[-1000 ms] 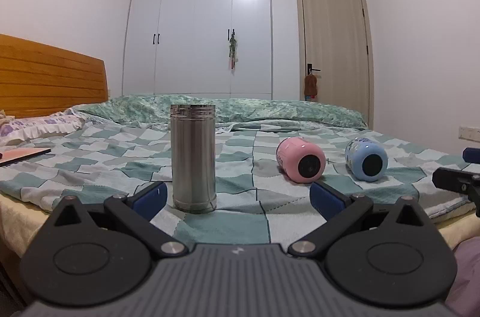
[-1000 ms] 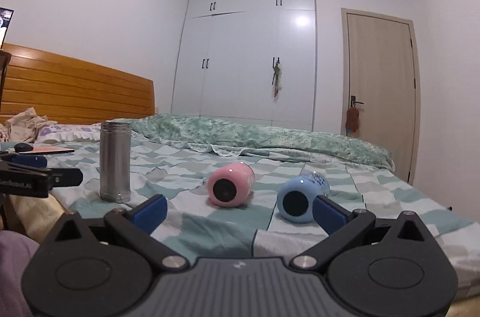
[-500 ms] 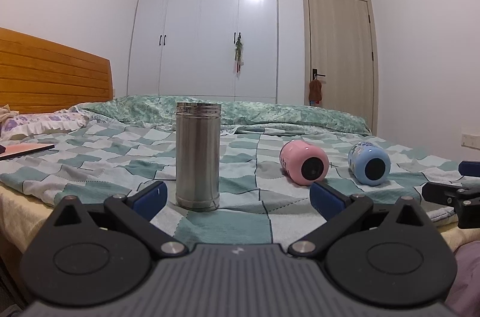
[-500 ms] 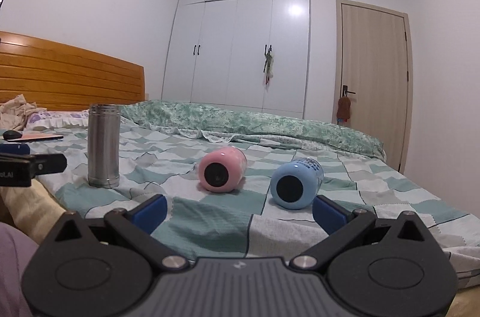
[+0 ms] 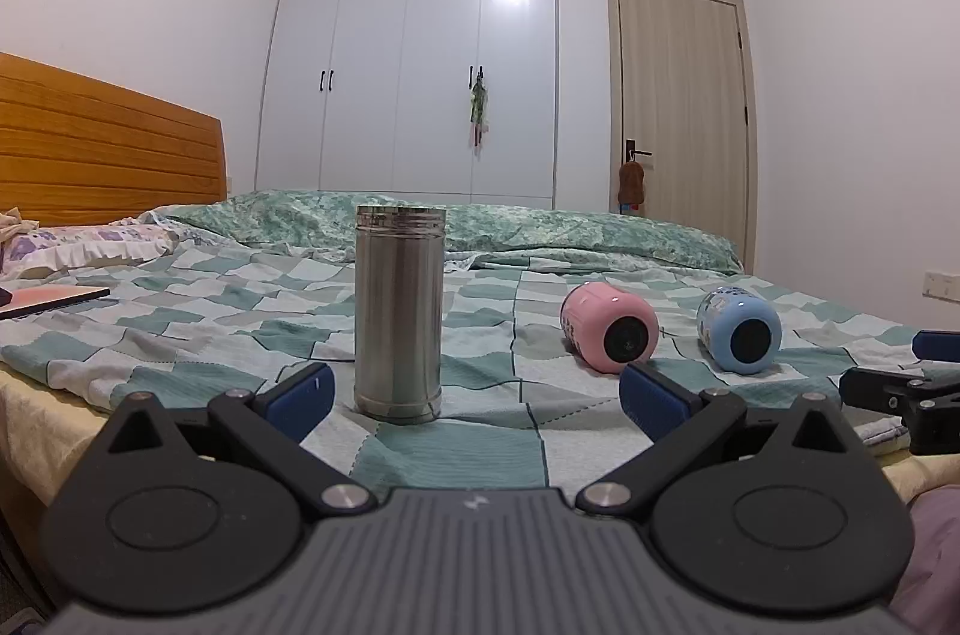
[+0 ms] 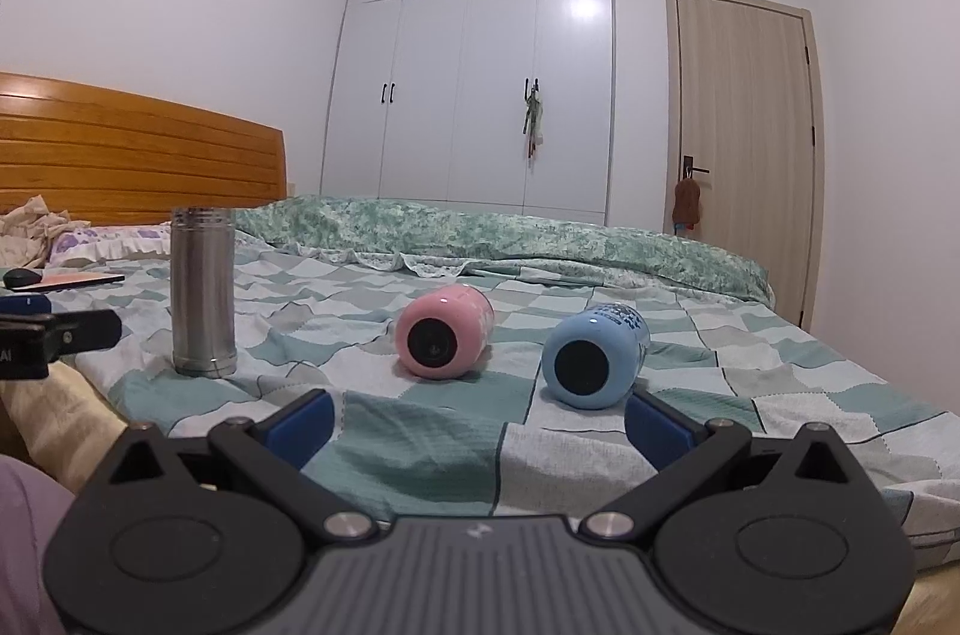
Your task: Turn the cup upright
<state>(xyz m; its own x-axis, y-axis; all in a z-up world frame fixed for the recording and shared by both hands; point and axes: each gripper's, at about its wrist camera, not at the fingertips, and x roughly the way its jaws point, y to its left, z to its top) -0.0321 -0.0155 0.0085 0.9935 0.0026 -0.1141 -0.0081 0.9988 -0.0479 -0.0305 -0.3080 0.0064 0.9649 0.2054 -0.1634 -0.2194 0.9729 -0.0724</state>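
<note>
A steel cup (image 5: 399, 314) stands upright on the checked bedspread (image 5: 456, 452), just beyond my open, empty left gripper (image 5: 477, 398). A pink cup (image 5: 607, 326) and a blue cup (image 5: 739, 329) lie on their sides to its right, ends facing me. In the right wrist view the steel cup (image 6: 203, 291) is at the left, the pink cup (image 6: 443, 331) in the middle and the blue cup (image 6: 594, 355) lies just ahead of my open, empty right gripper (image 6: 480, 422), near its right finger.
A wooden headboard (image 5: 108, 143) and pillow (image 5: 90, 242) are at the left, with a flat pink item (image 5: 48, 300) on the bed. A folded green quilt (image 6: 510, 239) lies behind the cups. White wardrobe (image 6: 480, 65) and door (image 6: 744, 143) are at the back.
Both grippers have tilted upward a little and the right one has come slightly closer to the pink and blue cups. The cups have not moved.
</note>
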